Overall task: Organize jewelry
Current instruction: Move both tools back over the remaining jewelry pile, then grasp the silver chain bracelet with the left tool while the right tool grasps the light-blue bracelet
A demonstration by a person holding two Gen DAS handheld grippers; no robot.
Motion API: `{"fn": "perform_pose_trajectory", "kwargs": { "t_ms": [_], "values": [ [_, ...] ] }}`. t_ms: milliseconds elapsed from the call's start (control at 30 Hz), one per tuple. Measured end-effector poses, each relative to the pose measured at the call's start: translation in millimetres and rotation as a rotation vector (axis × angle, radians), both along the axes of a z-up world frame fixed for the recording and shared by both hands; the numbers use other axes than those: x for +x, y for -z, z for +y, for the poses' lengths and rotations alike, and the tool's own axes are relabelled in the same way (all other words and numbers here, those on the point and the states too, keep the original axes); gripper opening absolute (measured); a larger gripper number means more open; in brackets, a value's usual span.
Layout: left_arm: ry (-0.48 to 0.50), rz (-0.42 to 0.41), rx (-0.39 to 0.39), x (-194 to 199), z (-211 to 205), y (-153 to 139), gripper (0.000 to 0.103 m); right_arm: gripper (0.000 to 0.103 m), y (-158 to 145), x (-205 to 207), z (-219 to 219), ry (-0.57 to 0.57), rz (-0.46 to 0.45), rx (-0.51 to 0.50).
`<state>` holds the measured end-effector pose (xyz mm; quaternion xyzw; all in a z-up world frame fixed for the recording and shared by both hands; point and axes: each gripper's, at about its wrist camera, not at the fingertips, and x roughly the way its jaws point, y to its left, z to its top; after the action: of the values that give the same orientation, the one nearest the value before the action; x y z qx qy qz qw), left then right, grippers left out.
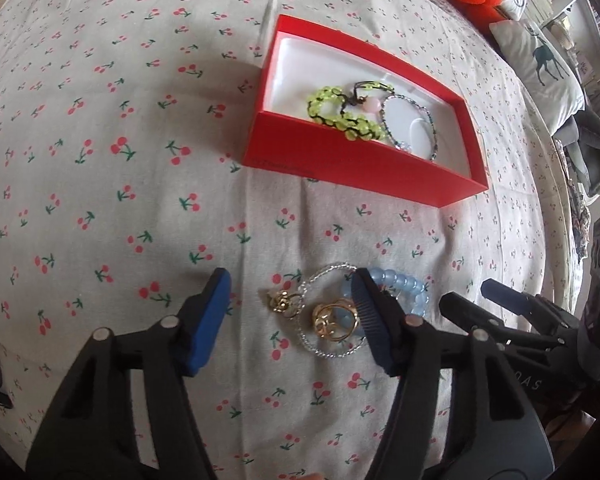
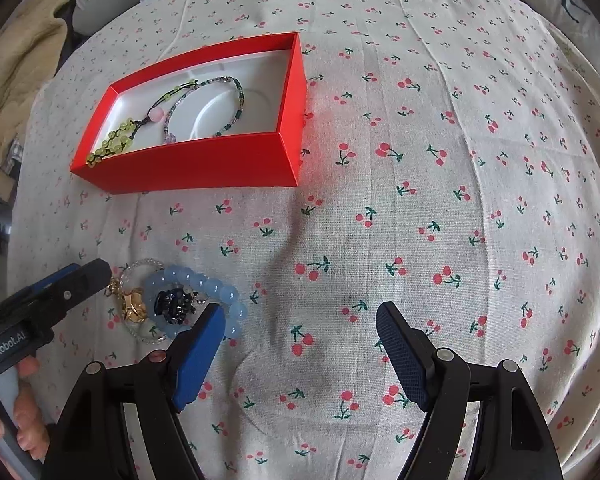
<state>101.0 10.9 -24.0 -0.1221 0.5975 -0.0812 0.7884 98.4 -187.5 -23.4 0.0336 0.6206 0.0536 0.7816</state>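
left gripper (image 1: pixel 292 312): jaws spread wide, empty, low over the loose pile
gold rings (image 1: pixel 332 320): between its fingers, on the cherry cloth (image 1: pixel 100 160)
blue bead bracelet (image 2: pixel 220 292): touching the rings, beside the right gripper's left finger
right gripper (image 2: pixel 300 344): wide, empty
red box (image 1: pixel 340 168): ahead of both, holding the green bead bracelet (image 1: pixel 332 114)

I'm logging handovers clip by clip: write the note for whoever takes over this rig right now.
Left gripper: open, empty, straddling the loose pile on the cherry-print cloth.
Right gripper: open, empty, over bare cloth right of the pile.
Done: green bead bracelet and thin beaded bracelet lie in the red box.
Left: gold rings, blue bead bracelet, clear bead loop and dark beaded piece remain on the cloth, overlapping. Box them.
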Motion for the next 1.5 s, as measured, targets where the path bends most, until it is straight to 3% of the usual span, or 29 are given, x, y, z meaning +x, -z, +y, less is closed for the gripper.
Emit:
{"fn": "perform_pose_trajectory", "kwargs": {
  "t_ms": [133,300,500,667,700,900,1167,1300,1367,1467,1500],
  "values": [
    [0.046,0.012,-0.015,8,-14,5,0.033,0.079,2,0,0,-0.006,0.002,-0.004],
    [0.079,0.021,0.070,10,-22,14,0.018,0.079,6,1,-1,-0.009,0.011,-0.012],
    [0.127,0.011,0.145,10,-33,15,0.014,0.079,13,2,2,-0.022,0.022,-0.034],
    [0.124,-0.004,0.153,11,-39,14,0.008,0.079,14,4,7,-0.030,0.021,-0.042],
    [0.123,-0.011,0.152,10,-39,13,0.002,0.079,14,4,7,-0.029,0.020,-0.041],
    [0.083,-0.047,0.133,6,-29,4,0.001,0.079,14,7,20,-0.033,0.024,-0.039],
    [0.050,-0.043,0.098,1,-9,5,0.001,0.078,29,8,46,-0.074,0.007,-0.137],
    [0.046,-0.031,0.062,-1,-1,4,0.003,0.060,30,-5,59,-0.126,-0.041,-0.212],
    [0.050,-0.025,0.044,-1,-2,3,0.009,0.037,29,-9,66,-0.157,-0.064,-0.235],
    [0.067,-0.021,0.029,1,-9,3,0.010,0.013,27,-18,65,-0.172,-0.075,-0.259],
    [0.078,-0.020,0.028,2,-12,3,0.010,0.012,26,-19,61,-0.164,-0.076,-0.249]
  ]
}}
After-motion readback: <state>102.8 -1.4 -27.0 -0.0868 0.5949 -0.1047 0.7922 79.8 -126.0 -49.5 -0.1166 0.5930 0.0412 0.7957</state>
